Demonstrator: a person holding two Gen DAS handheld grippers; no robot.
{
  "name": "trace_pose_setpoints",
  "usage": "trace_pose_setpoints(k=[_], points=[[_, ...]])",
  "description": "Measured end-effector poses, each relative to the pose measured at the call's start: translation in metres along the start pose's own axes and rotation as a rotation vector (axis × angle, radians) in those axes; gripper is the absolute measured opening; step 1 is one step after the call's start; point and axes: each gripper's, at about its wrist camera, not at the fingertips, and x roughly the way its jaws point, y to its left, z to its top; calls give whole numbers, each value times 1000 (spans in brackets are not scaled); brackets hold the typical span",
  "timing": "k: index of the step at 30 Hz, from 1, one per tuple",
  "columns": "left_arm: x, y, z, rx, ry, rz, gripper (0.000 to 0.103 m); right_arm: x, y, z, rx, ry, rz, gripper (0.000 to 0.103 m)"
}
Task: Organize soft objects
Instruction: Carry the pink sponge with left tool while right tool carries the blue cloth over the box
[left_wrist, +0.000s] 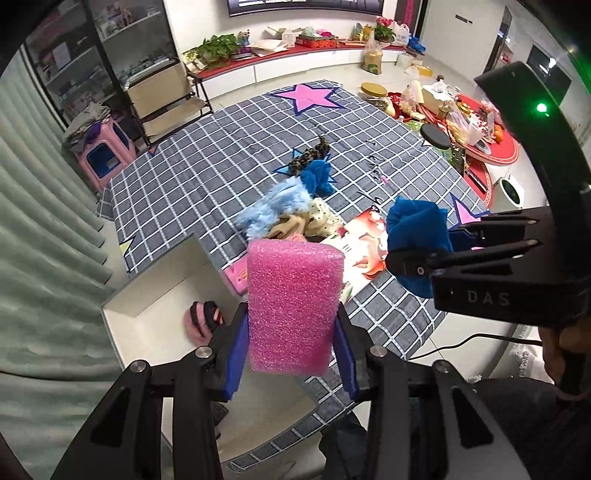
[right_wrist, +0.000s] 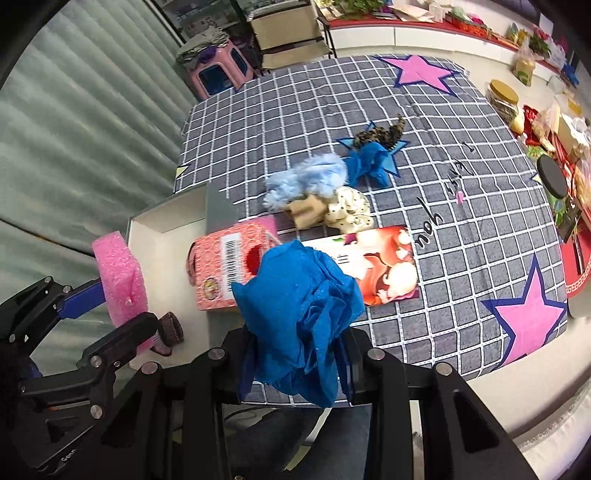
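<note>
My left gripper (left_wrist: 291, 314) is shut on a pink foam block (left_wrist: 291, 273), held upright above the edge of a white open box (left_wrist: 147, 291). A pink and black soft item (left_wrist: 203, 321) lies inside the box. My right gripper (right_wrist: 295, 354) is shut on a crumpled blue cloth (right_wrist: 299, 314) above the checked blanket (right_wrist: 461, 258). A pile stays on the blanket: a light-blue fluffy piece (right_wrist: 310, 177), a beige piece (right_wrist: 306, 212), a dotted cream cloth (right_wrist: 347, 208), another blue cloth (right_wrist: 369, 162) and a leopard-print cloth (right_wrist: 380, 134). The right wrist view shows the left gripper (right_wrist: 125, 302) with the foam (right_wrist: 114, 258) to the left.
A pink carton (right_wrist: 225, 269) and a picture card (right_wrist: 384, 266) lie beside the box. A pink stool (right_wrist: 218, 70) and a folding chair (right_wrist: 288, 29) stand past the blanket. Cluttered jars and bags (left_wrist: 443, 107) sit on a red mat to the right. A green curtain (left_wrist: 44, 221) hangs on the left.
</note>
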Motion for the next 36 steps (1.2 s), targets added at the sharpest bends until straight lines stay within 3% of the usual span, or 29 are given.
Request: trace_pose_setpoints(k=[13,36], points=[[-7,34,-27,-123,-15,43,45,-8,53,-7,-169,-12,-24,36],[-8,63,-54,-244,-22,72,45,-1,108,-8,-397,4,-62,36]])
